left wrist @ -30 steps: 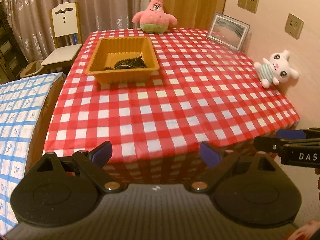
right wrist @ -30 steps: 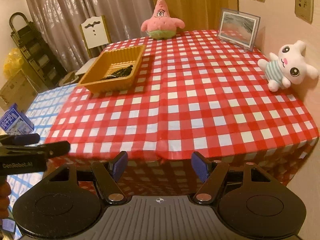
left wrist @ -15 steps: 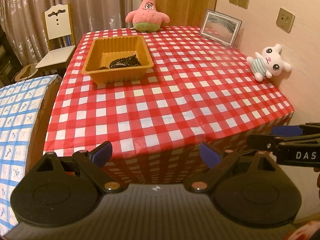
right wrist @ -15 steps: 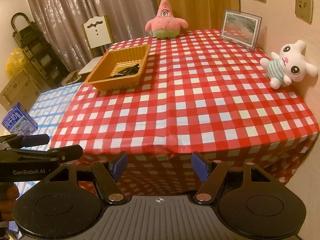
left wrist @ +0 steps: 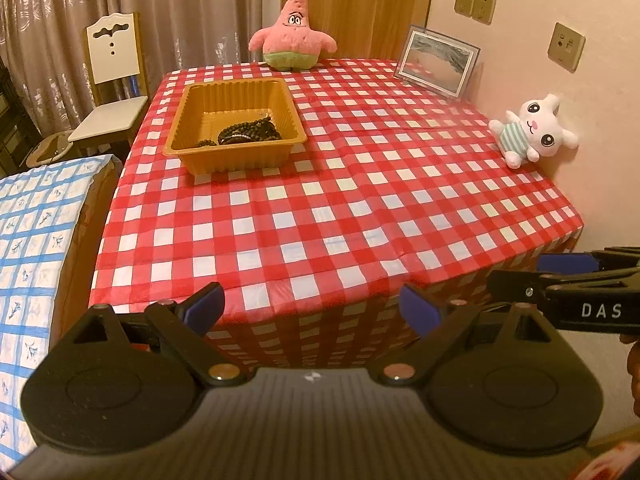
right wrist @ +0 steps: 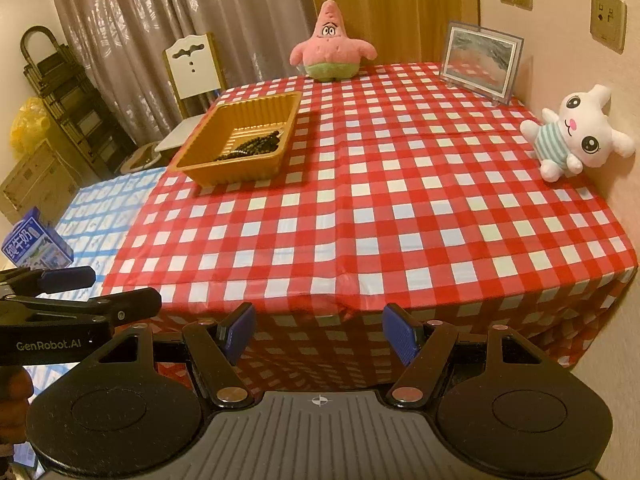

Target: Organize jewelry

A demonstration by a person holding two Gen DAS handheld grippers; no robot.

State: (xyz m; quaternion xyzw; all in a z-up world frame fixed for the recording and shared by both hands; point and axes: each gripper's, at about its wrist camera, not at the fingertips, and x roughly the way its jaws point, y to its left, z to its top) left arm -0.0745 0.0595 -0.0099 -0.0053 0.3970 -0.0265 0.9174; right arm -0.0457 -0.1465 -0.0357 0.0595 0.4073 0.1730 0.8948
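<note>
An orange plastic tray [left wrist: 192, 126] [right wrist: 208, 168] stands on the red-checked table [left wrist: 340, 200] [right wrist: 380, 208], far left. Dark bead strings [left wrist: 248, 135] [right wrist: 252, 146] lie in its near right corner. My left gripper [left wrist: 310, 308] is open and empty, held before the table's front edge. My right gripper [right wrist: 318, 330] is open and empty too, beside it at the same edge. Each gripper shows in the other's view: the right one [left wrist: 520, 272] at the right, the left one [right wrist: 120, 292] at the left. Both are far from the tray.
A pink starfish plush [left wrist: 294, 32] sits at the table's back edge, a framed picture [left wrist: 438, 62] back right, a white bunny plush [left wrist: 532, 132] against the right wall. A white chair [left wrist: 112, 80] and a blue-checked surface [left wrist: 32, 220] with a milk carton [right wrist: 34, 244] lie left.
Both grippers have pulled back and risen a little, so the table sits farther off and more of its front drape shows. Both stay open and empty.
</note>
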